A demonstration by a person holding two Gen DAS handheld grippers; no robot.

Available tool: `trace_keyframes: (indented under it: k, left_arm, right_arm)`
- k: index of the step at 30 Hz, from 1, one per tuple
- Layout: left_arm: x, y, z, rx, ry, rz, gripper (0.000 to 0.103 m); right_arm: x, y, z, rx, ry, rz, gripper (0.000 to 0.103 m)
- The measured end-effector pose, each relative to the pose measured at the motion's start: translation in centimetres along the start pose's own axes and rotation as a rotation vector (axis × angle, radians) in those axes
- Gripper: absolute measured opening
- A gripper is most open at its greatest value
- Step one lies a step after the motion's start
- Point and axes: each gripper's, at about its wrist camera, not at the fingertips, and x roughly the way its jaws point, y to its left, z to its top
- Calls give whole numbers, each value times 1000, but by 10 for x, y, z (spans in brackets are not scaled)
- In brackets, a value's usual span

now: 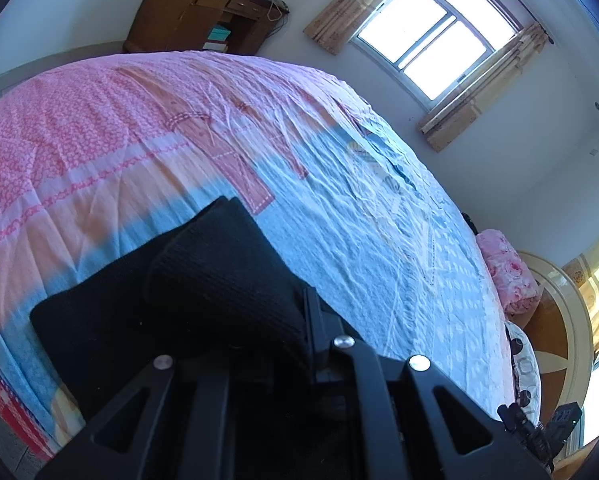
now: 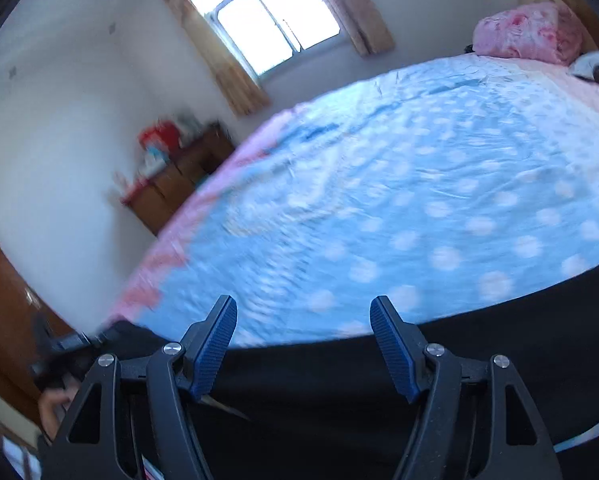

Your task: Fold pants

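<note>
1. Nearest the lens in the left view is the left gripper (image 1: 299, 344), its linkage drawn in close and its fingers buried in a bunched fold of the pants (image 1: 203, 280). It appears pinched on that fold, though the tips themselves are hidden by cloth.
2. The fold rises over the left tool and drapes back toward it, while a flatter layer of the same black fabric spreads out to its left on the bed (image 1: 359, 220). I judge the cloth is held up this way so one layer can be carried over the other.
3. In the right view the right gripper (image 2: 303, 344) has its blue-padded fingers (image 2: 215, 344) spread wide with nothing between them.
4. Below and just behind those fingers lies a broad black band of the pants (image 2: 479, 368), running from the tool's left to its far right. Whether the pads touch the fabric I cannot tell, as the view is blurred.
5. The free tool probably sits over the cloth edge either to pin it flat or to pick a fresh hold.
6. Ahead of both tools the bed cover is bare. A pink quilt (image 2: 531, 32) sits far ahead to the right, well clear of the work.
7. The fold looks partway done. A poor pinch could let the lifted layer slip and bunch.
</note>
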Motion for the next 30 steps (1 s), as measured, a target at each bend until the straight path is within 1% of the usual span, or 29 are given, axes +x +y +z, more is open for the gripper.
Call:
trace_keyframes:
  k: [2,4,6,8,11,12,14,15,16,17,18,19,20,21,22,24,26,28,29,30]
  left_arm:
    - [-2,-3,1,9,-2,5,11]
    - [-3,-5,2,18,4,7,11]
    - [-3,-8,3,28,7,15,11]
    - [-4,-10,4,34,3,21,11]
    - [-4,-13,6,39,-2,18,11]
    - [-3,-14,6,44,-2,24,11]
    - [-1,-15,7,50,-3,29,11]
    - [-1,-15,8,50,-2,30,11]
    - [0,-16,9,49,-3,30,11]
    - [0,-16,9,46,-3,28,11]
    - [1,-15,10,44,-2,28,11]
    - [1,-15,11,43,-3,31,11]
    - [2,-15,11,45,-2,33,11]
    - [3,-16,11,46,-1,33,11]
    - [5,-16,10,46,2,34,11]
    - [5,-17,9,47,2,35,11]
    - [1,-16,9,49,-3,33,11]
    - [-6,-14,10,42,-7,17,11]
    - [-10,-13,11,39,-8,5,11]
    - [-14,-12,11,40,-11,-4,11]
  right_arm:
    - [7,5,3,-148,88,18,71]
    - [22,24,-1,-373,194,53,71]
    - [38,41,-6,-520,277,99,71]
    - [62,54,-5,-613,364,152,71]
    - [95,66,-4,-763,446,162,71]
    - [106,67,-1,-781,469,172,71]
    - [123,62,5,-753,538,214,70]
    - [132,52,8,-742,567,232,70]
    - [138,47,8,-728,603,256,66]
    - [144,42,7,-717,639,273,59]
    - [150,37,-1,-723,689,260,54]
    - [152,33,-5,-744,710,235,46]
    - [145,33,-6,-768,686,232,34]
    - [139,32,-6,-781,684,240,22]
    - [134,29,-7,-770,704,239,5]
    - [124,27,-13,-758,712,209,5]
    - [107,35,-21,-818,674,169,4]
    - [82,48,-23,-854,577,111,4]
    - [70,53,-21,-857,519,70,4]
    - [54,59,-17,-848,438,9,4]
